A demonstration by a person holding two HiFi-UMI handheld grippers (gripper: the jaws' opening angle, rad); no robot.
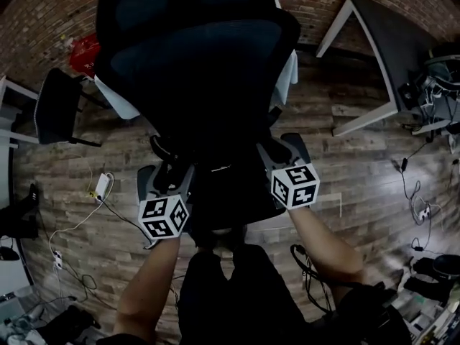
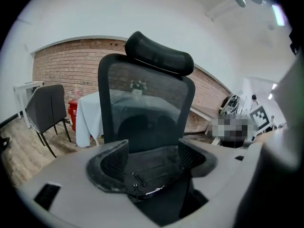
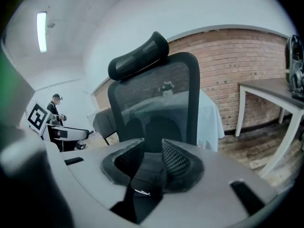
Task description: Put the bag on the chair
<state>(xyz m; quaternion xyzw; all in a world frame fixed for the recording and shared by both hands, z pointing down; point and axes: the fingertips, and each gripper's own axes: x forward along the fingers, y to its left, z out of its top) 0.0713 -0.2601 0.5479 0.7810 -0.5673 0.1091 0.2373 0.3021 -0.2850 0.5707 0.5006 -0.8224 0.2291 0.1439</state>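
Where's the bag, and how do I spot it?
Start at the big black mesh office chair. Just in front of it, the left gripper and right gripper hold the bag: soft black fabric, zip pulls, a small white mark, unlike the chair's mesh.

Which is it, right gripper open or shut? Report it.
Shut on the bag: the right gripper has its pads close together, pinching the black fabric between them.

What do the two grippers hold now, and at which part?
Both hold the black bag: the left gripper across its wide zippered body, the right gripper on a narrower part.
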